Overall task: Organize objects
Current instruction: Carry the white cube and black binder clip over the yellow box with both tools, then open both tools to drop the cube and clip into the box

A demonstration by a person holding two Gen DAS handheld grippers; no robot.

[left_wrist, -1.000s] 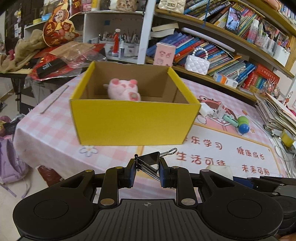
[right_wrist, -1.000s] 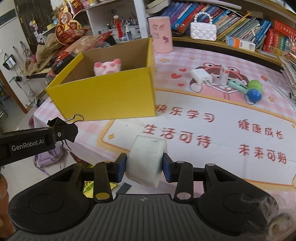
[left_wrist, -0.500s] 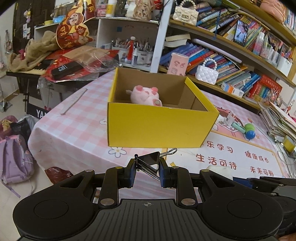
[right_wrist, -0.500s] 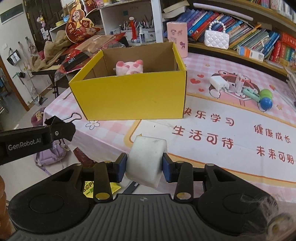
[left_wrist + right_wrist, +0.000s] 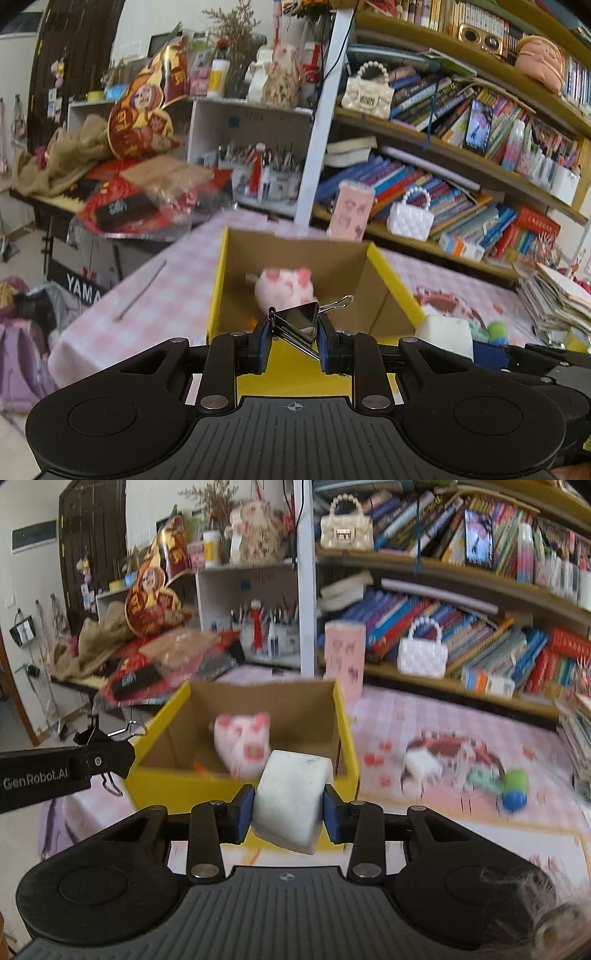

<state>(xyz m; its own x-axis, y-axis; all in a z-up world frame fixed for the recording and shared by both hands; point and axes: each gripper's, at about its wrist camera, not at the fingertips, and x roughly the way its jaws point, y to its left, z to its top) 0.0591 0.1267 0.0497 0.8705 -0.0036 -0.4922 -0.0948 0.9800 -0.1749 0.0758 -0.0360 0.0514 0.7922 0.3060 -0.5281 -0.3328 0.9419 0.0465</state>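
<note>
My left gripper [image 5: 291, 345] is shut on a black binder clip [image 5: 295, 323], whose wire handle sticks up to the right. Just beyond it stands the open yellow cardboard box [image 5: 221, 280] with a pink pig plush [image 5: 284, 288] inside. My right gripper [image 5: 288, 812] is shut on a white foam block [image 5: 291, 797], right at the box's near wall [image 5: 177, 790]. The pig plush [image 5: 242, 744] lies in the box behind the block. In the right wrist view the left gripper [image 5: 92, 760] comes in from the left with the clip at the box's left corner.
The pink checked tablecloth [image 5: 399, 709] carries a white charger [image 5: 421, 768] and a green and blue toy [image 5: 513, 790] to the right of the box. A pink cup [image 5: 343, 657] stands behind it. Bookshelves [image 5: 461, 177] line the back, and a cluttered side table [image 5: 129, 199] stands on the left.
Both grippers have risen and come closer to the yellow box, tilting upward so more of the shelves shows. The clip and the foam block stay gripped.
</note>
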